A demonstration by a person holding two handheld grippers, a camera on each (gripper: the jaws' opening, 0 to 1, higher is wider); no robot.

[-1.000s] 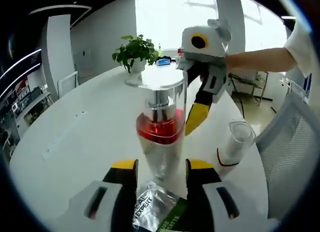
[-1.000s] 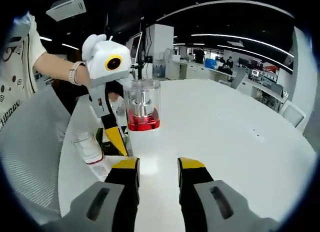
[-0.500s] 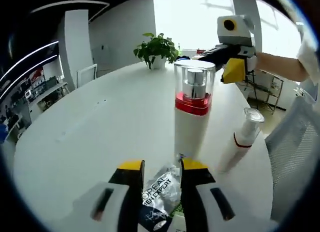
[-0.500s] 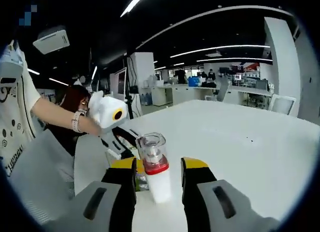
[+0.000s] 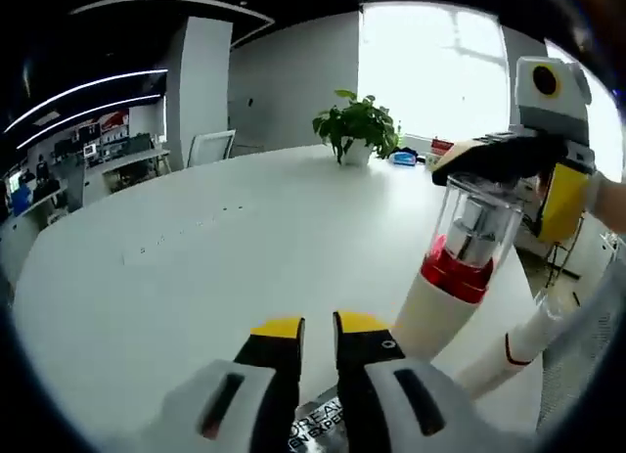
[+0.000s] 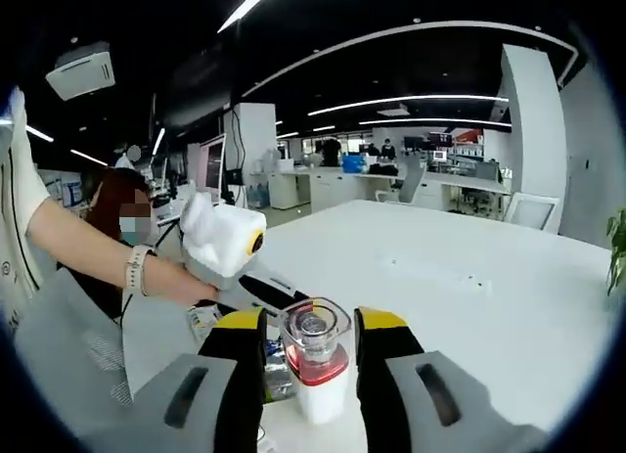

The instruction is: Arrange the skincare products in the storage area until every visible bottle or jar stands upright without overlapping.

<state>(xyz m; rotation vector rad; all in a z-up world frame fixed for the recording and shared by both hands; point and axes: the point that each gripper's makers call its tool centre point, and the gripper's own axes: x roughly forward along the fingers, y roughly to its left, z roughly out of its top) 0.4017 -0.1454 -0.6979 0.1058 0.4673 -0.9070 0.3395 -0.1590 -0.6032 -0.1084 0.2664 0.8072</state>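
Left gripper view: left gripper (image 5: 308, 328), jaws narrow, empty, above foil sachet (image 5: 318, 431); pump bottle (image 5: 452, 272) upright on white table (image 5: 176, 277); second bottle (image 5: 509, 350) leaning, unfinished. Right gripper view: right gripper (image 6: 310, 321) jaws flanking pump bottle (image 6: 315, 370); contact indeterminate.

In the left gripper view, a printed sachet (image 5: 318, 435) lies mostly hidden under the left tongs (image 5: 318, 328) and cut by the lower edge, its lettering only partly readable. The tube (image 5: 509, 350) beside the pump bottle (image 5: 452, 277) is blurred, its top cut off. In the right gripper view, the right tongs (image 6: 311, 321) hide the bottle's (image 6: 318, 365) sides, so contact cannot be told.
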